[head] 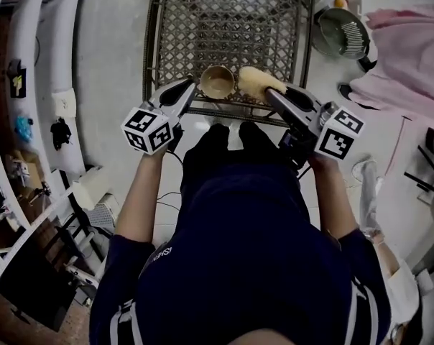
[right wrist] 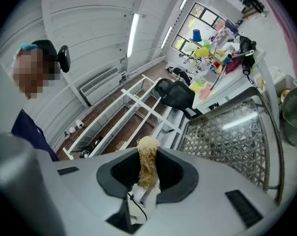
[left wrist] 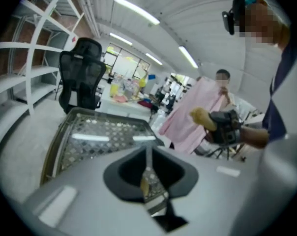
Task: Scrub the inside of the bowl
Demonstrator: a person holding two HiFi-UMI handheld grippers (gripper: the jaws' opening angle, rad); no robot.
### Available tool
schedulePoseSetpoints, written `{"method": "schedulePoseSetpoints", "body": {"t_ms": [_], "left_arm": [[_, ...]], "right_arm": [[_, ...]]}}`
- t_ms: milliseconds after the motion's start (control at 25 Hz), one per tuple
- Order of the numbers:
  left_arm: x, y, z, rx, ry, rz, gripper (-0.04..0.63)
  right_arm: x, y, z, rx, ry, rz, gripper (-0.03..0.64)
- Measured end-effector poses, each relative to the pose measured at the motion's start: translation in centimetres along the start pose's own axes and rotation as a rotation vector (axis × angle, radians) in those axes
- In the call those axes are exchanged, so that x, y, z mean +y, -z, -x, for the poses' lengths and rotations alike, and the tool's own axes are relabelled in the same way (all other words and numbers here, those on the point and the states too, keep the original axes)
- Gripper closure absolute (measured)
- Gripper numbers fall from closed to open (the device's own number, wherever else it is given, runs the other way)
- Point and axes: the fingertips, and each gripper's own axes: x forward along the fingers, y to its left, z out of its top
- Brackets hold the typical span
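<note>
A small tan bowl (head: 217,83) sits at the near edge of the lattice-topped table (head: 231,20). My left gripper (head: 193,87) reaches its left rim; in the left gripper view the jaws stand close together with a tan sliver of the bowl's rim (left wrist: 144,183) between them. My right gripper (head: 271,93) is shut on a yellow fibrous scrubber (head: 257,82), which hovers just right of the bowl. In the right gripper view the scrubber (right wrist: 147,163) sticks up from between the jaws. The inside of the bowl looks bare.
A metal strainer (head: 343,33) and a pink cloth (head: 411,56) lie to the right of the table. White shelving (head: 30,85) runs along the left. A black office chair (left wrist: 82,75) stands beyond the table. Another person (left wrist: 222,85) stands in the background.
</note>
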Motion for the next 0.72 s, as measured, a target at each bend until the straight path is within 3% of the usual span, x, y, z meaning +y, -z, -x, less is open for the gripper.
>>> {"method": "schedulePoseSetpoints", "body": {"t_ms": [240, 480, 720], "left_arm": [[6.1, 4.9, -4.9, 0.158, -0.011, -0.022, 0.52], [8.8, 9.7, -8.8, 0.327, 0.064, -0.066, 0.489], [9.8, 12.2, -11.4, 0.408, 0.137, -0.063, 0.489]], "right_arm": [[-2.0, 1.6, -2.3, 0.023, 0.066, -0.024, 0.541], [-3.4, 3.2, -3.6, 0.042, 0.173, -0.064, 0.541], [-4.7, 3.7, -4.6, 0.052, 0.221, -0.101, 0.541]]}}
